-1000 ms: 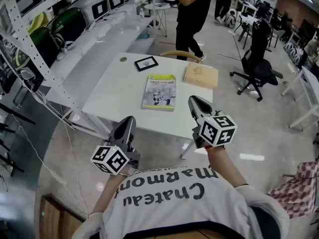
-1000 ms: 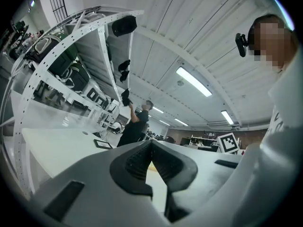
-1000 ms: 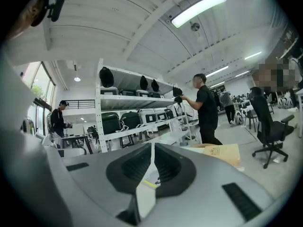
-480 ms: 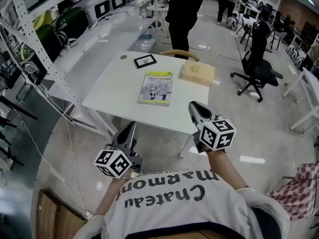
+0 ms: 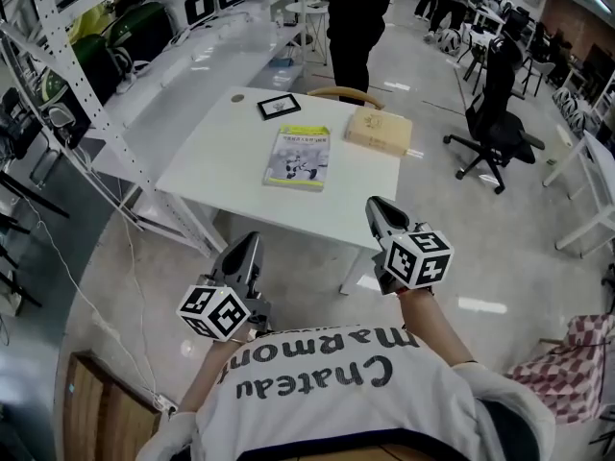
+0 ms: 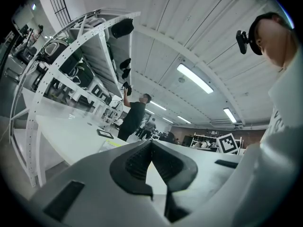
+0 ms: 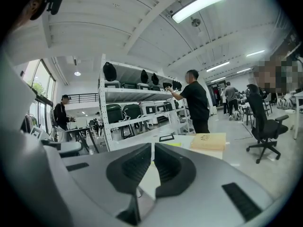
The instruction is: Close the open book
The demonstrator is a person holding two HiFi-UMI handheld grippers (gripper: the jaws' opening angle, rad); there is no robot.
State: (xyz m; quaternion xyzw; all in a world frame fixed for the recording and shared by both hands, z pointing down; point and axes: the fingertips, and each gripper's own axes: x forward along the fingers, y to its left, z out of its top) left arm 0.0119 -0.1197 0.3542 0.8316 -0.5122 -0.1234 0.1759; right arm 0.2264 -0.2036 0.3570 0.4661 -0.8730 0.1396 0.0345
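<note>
Short of the near edge of the table [image 5: 211, 171], the jaws of the left gripper [image 5: 248, 245] and right gripper [image 5: 377, 206] are pressed together on nothing, and, as the book [image 5: 298, 157] is judged already closed, cover up at mid-table beside the wooden box [image 5: 379, 130], both are best drawn clear without it being touched.
</note>
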